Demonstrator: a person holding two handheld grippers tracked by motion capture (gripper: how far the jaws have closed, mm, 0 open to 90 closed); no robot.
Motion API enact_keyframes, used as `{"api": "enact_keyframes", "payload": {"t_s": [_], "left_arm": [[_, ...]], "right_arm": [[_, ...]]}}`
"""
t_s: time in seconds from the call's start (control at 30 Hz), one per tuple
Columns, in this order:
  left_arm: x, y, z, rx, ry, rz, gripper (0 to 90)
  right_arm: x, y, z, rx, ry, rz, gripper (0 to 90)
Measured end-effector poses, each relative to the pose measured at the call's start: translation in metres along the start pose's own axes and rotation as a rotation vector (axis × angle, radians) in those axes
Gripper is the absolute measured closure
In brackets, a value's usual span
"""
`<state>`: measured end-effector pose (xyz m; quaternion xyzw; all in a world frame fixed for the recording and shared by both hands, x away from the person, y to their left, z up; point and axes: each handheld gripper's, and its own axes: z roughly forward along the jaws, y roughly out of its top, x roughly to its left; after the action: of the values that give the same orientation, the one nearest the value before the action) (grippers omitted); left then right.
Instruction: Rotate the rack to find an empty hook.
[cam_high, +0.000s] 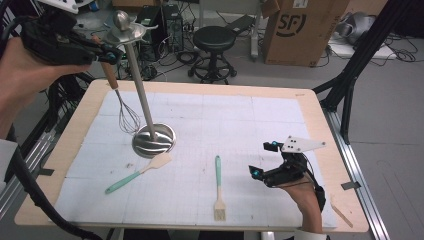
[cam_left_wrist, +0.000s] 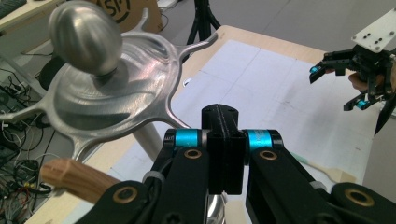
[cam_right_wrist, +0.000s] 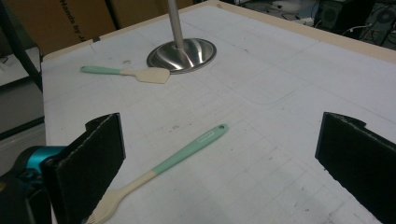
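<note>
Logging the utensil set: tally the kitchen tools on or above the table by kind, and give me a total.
Whisk, wooden handle, held up by the left gripper: 1
Spatula, mint handle, lying on the mat: 1
Pastry brush, mint handle, lying on the mat: 1
Metal utensil stand: 1
Total: 4

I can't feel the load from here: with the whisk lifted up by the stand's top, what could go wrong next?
The left gripper holds the whisk by its wooden handle, close to the stand's hook arms; it may knock the tall stand over. The wire end hangs near the pole and could snag. The right gripper is open, not steadying anything.
</note>
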<state>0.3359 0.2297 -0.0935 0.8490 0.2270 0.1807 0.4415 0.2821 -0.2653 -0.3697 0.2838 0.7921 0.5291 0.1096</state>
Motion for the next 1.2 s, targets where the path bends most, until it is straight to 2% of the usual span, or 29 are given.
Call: {"api": "enact_keyframes", "payload": {"t_s": [0.27,0.4,0.73,1.07,1.2], "left_arm": [[0.012,-0.008,-0.011,-0.002,0.023,-0.008,90.0],[0.019,-0.012,-0.016,-0.010,0.019,-0.008,90.0],[0.036,-0.019,-0.015,-0.010,0.027,-0.017,90.0],[0.033,-0.032,-0.026,-0.021,0.027,-0.016,90.0],[0.027,-0.041,-0.028,-0.046,0.004,0.000,90.0]], "right_arm": [[0.000,0.000,0.001,0.007,-0.002,-0.001,0.0],[0.001,-0.001,0.001,0.011,-0.005,0.001,0.0],[0.001,-0.005,0.000,0.026,-0.016,0.011,0.0],[0.002,-0.007,0.000,0.031,-0.016,0.015,0.0],[0.001,-0.006,-0.001,0.028,-0.020,0.010,0.0]]}}
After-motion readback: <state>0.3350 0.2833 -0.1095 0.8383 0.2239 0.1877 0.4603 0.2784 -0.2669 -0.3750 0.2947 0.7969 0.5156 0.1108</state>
